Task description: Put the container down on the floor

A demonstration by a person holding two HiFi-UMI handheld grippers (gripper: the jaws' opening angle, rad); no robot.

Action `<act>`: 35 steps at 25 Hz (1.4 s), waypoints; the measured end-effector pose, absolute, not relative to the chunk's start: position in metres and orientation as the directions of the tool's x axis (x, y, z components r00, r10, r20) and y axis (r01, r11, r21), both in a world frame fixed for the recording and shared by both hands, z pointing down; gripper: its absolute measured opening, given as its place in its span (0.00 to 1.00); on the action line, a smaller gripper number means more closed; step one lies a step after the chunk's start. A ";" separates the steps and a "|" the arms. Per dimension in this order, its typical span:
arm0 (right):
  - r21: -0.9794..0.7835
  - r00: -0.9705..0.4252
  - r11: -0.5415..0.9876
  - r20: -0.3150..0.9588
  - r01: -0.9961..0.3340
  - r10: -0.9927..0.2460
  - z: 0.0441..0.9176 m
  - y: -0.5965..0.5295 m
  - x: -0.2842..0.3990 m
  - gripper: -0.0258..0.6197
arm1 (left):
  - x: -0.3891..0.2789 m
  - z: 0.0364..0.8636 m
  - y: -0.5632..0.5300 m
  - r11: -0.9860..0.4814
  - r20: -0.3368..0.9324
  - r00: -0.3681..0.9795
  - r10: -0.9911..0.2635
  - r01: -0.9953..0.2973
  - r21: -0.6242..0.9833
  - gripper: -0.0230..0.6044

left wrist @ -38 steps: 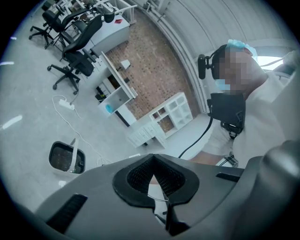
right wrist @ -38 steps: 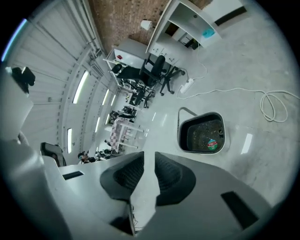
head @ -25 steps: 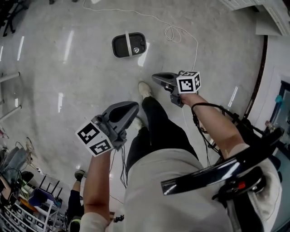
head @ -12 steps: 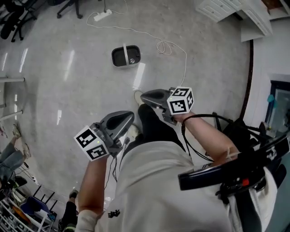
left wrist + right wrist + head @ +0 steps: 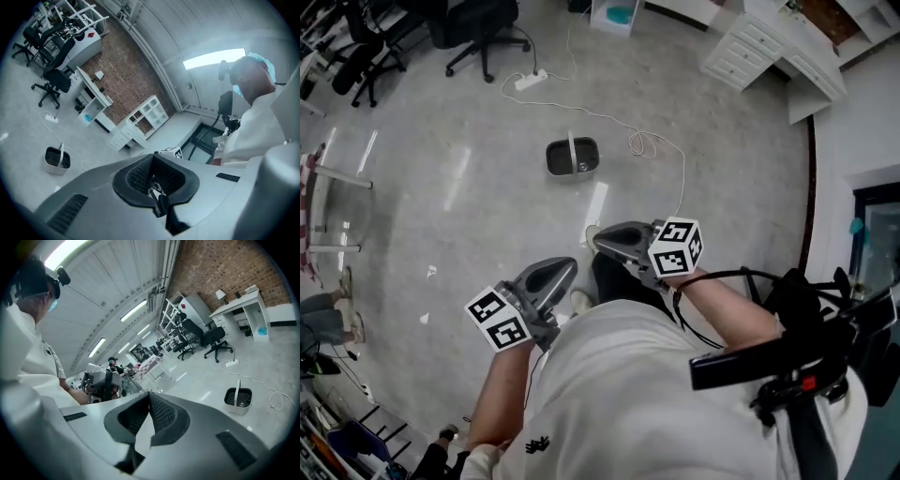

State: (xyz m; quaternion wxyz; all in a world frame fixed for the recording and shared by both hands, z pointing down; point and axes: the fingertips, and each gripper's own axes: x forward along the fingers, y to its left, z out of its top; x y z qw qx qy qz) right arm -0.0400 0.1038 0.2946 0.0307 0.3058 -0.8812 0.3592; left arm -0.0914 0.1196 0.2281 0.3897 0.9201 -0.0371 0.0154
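Pale polished floor point(image 5: 469, 206) fills the head view, with office chairs and white drawers point(image 5: 750, 47) ranged round its far edge. The container point(image 5: 573, 157), a dark rounded tub, is seen standing upright on that floor, out in the open, with a loose white cable point(image 5: 661, 155) coiled just beside it on the right. Nothing is touching it. By the look of it, the set-down is already done.

The left gripper point(image 5: 567, 265) is held low in front of the body. Its fingers are pressed together with nothing between them. The right gripper point(image 5: 600, 239) is held a little further forward, and its fingers are likewise closed and empty. Both gripper views confirm this: dark ribbed pads are met tip to tip, and the tub is seen small and distant beyond them.

So the relation that matters is this. The container lies straight ahead of both sets of fingers and well apart from them, a touch left of the right gripper's line. Its long side is laid across the view, and its pale handle is raised over the middle, running away from the person. The right gripper is judged the nearer of the two, though only slightly.

Should the tub be wanted again, a step forward and a reach down would be called for, with the fingers opened first.
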 end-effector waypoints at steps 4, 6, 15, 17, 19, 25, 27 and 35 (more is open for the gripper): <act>-0.582 -0.814 0.589 0.253 -0.560 -0.523 0.273 0.123 -0.056 0.07 | -0.101 0.213 0.133 -0.735 0.040 0.996 -0.082 -0.087 0.672 0.05; -0.565 -0.815 0.606 0.245 -0.560 -0.525 0.264 0.132 -0.064 0.07 | -0.105 0.207 0.141 -0.757 0.040 0.996 -0.085 -0.090 0.648 0.05; -0.520 -0.826 0.652 0.232 -0.552 -0.515 0.243 0.185 -0.091 0.07 | -0.128 0.208 0.186 -0.779 0.061 0.993 -0.100 -0.116 0.616 0.05; -0.516 -0.825 0.654 0.228 -0.553 -0.517 0.242 0.194 -0.094 0.07 | -0.133 0.209 0.194 -0.779 0.062 0.993 -0.104 -0.120 0.615 0.05; -0.510 -0.824 0.657 0.229 -0.555 -0.519 0.241 0.200 -0.098 0.07 | -0.139 0.210 0.199 -0.780 0.066 0.992 -0.104 -0.122 0.613 0.05; -0.495 -0.823 0.666 0.230 -0.559 -0.520 0.238 0.208 -0.107 0.07 | -0.148 0.209 0.207 -0.785 0.069 0.993 -0.100 -0.122 0.607 0.05; -0.493 -0.821 0.665 0.232 -0.561 -0.521 0.238 0.211 -0.109 0.07 | -0.150 0.209 0.210 -0.786 0.070 0.993 -0.096 -0.118 0.606 0.05; -0.499 -0.815 0.652 0.244 -0.570 -0.526 0.245 0.218 -0.113 0.07 | -0.156 0.216 0.215 -0.780 0.066 0.994 -0.087 -0.109 0.617 0.05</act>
